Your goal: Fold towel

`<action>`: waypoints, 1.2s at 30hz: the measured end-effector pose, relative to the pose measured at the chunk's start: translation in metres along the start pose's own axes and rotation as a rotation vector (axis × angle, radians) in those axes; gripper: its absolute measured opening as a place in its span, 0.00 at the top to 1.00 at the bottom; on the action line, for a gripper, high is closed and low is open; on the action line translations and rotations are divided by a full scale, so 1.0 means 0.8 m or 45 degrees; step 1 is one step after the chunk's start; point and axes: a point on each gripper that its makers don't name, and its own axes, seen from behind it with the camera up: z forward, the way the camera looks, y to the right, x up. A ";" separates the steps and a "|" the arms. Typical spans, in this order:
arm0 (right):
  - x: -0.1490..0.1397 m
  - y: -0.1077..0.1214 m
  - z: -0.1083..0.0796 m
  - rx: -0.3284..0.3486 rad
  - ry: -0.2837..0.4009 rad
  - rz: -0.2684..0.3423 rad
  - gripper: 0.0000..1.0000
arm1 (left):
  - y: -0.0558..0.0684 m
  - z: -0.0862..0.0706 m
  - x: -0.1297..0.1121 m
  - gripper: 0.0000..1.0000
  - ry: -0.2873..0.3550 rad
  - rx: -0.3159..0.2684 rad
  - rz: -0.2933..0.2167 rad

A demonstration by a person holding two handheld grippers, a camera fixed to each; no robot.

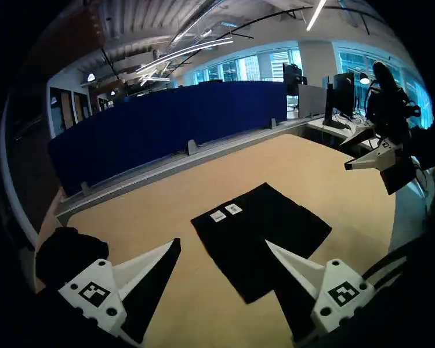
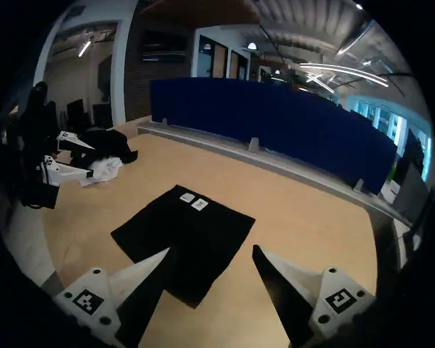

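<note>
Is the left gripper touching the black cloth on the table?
Apart. In the right gripper view, the left gripper hangs far aside, with bare table between it and the black cloth.

The left gripper [image 1: 222, 242] has two white wedge-shaped jaws that taper to sharp points, with black inner faces. Each broad base carries a square black-and-white marker [image 1: 94, 293] with small dark screws [image 1: 102, 263] around it. Black cables [image 1: 385, 262] curve past its right base. The right gripper [image 2: 211, 248] is built alike: white pointed jaws, black inside, a square pattern on each base. The person [image 1: 388, 95] wears dark clothes.
</note>
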 end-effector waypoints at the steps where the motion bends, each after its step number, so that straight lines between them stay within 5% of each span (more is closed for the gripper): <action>1: -0.004 -0.001 0.002 0.002 -0.005 0.001 0.00 | 0.001 0.003 -0.004 0.02 -0.005 -0.006 0.002; 21: -0.132 -0.022 0.073 0.050 -0.203 0.020 0.00 | 0.049 0.084 -0.147 0.02 -0.235 -0.157 0.029; 36: -0.200 -0.042 0.086 0.078 -0.320 -0.001 0.00 | 0.076 0.090 -0.202 0.03 -0.379 -0.243 0.042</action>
